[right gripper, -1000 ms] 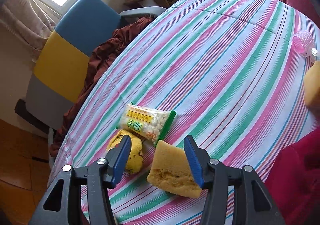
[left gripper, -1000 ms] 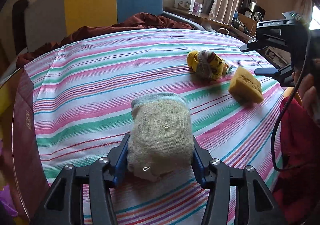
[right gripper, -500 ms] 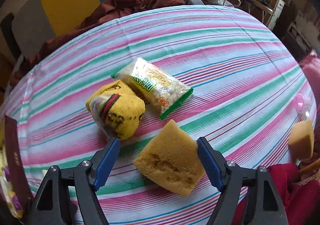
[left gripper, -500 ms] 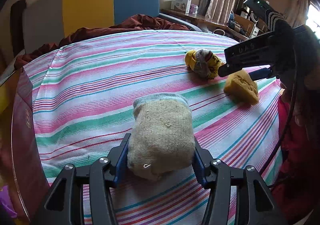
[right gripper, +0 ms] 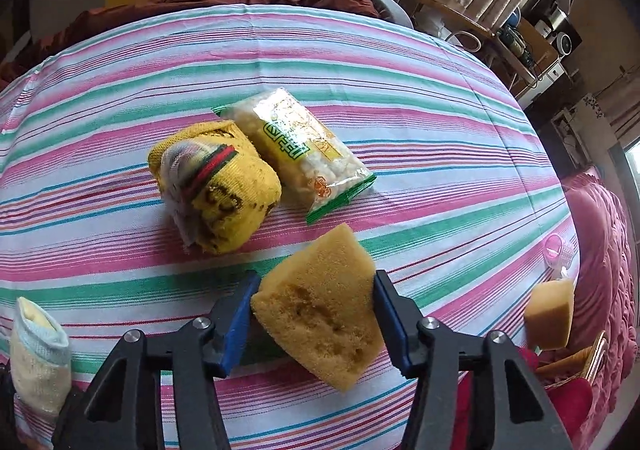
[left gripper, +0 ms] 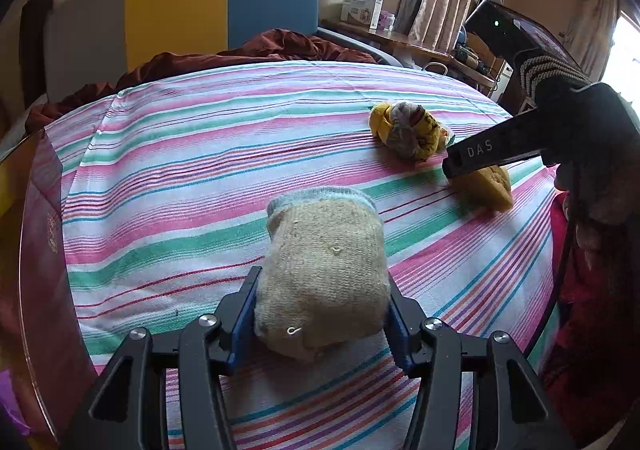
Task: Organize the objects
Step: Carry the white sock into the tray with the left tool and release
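Right wrist view: the right gripper (right gripper: 314, 312) has just closed onto the yellow sponge (right gripper: 320, 302), wedged crosswise between its blue pads; the left gripper (left gripper: 322, 314) clamps a beige sock (left gripper: 324, 274).

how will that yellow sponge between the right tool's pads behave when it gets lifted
The sponge looks porous, so it is probably light and will squash rather than slip. The right tool has just closed on its flat sides, so the grip likely holds. Its wedge shape overhangs the pads and may tilt a little.

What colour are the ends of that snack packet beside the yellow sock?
Green: the snack packet has a clear middle and green sealed ends. It shows best in the right wrist view.
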The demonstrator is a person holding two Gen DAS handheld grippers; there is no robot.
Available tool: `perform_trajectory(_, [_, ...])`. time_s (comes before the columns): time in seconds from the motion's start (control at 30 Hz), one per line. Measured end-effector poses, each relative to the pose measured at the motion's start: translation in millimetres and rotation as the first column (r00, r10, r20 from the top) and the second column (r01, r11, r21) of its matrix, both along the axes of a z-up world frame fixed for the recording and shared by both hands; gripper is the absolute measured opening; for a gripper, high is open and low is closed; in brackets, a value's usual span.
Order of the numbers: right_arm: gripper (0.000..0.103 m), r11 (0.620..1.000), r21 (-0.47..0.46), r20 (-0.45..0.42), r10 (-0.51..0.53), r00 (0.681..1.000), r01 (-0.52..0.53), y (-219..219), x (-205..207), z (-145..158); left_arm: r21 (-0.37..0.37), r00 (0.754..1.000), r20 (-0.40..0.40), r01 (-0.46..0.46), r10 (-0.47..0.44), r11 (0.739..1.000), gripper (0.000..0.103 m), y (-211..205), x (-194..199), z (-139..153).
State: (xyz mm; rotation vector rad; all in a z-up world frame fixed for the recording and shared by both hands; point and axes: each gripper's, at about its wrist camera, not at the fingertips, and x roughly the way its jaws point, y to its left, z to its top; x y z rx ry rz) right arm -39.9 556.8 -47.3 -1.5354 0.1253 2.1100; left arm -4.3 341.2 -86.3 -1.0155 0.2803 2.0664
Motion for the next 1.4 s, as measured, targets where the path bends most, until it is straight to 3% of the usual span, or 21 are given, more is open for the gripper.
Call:
perform_trajectory(0.13, [0.055, 0.973, -0.17, -0.178, 0.129, 0.976, -0.159, -14, -5, 16, -0.001, 1.0, -0.013, -0.005, 0.005, 1.0, 0.057, -1, 4, 0])
perform_trajectory(0.2, [0.056, 0.929, -0.262, -0.189, 0.216, 0.958, -0.261, -29, -10, 11, -0.009, 1.0, -0.022, -0.011, 0.011, 1.0, 0.057, -1, 6, 1])
perform_trajectory(0.3, [0.056, 0.919, -0.2, -0.131, 0.318, 0.939, -0.339, -52, -16, 4, -0.032, 0.999, -0.043, -0.017, 0.015, 0.999, 0.055, -1, 11, 3])
perform_trajectory(0.5, [0.056, 0.921, -0.209, -0.139, 0.305, 0.942, -0.329, -51, -19, 4, -0.026, 0.999, -0.017, -0.049, 0.048, 0.998, 0.055, -14, 15, 17])
perform_trajectory(0.63, [0.056, 0.922, -0.195, -0.132, 0.314, 0.94, -0.335, -51, -21, 3, 0.03, 0.998, -0.016, -0.06, 0.06, 0.998, 0.055, -38, 18, 46])
perform_trajectory(0.77, [0.056, 0.923, -0.188, -0.133, 0.314, 0.94, -0.335, -51, -20, 4, 0.091, 0.99, -0.004, -0.137, 0.138, 0.986, 0.055, -77, -2, 81])
perform_trajectory(0.9, [0.056, 0.924, -0.178, -0.127, 0.32, 0.939, -0.339, -53, -20, 3, 0.113, 0.957, 0.068, -0.287, 0.281, 0.951, 0.055, -129, -48, 100])
perform_trajectory(1.07, [0.056, 0.924, -0.159, -0.116, 0.332, 0.936, -0.348, -55, -24, 1, 0.08, 0.878, 0.152, -0.469, 0.454, 0.879, 0.055, -197, -112, 92])
perform_trajectory(1.23, [0.056, 0.924, -0.148, -0.11, 0.339, 0.934, -0.352, -60, -18, 3, 0.016, 0.821, 0.17, -0.555, 0.544, 0.832, 0.055, -234, -150, 73])
perform_trajectory(1.4, [0.057, 0.924, -0.14, -0.105, 0.344, 0.933, -0.357, -61, -18, 3, -0.037, 0.803, 0.172, -0.574, 0.571, 0.818, 0.055, -238, -178, 56])
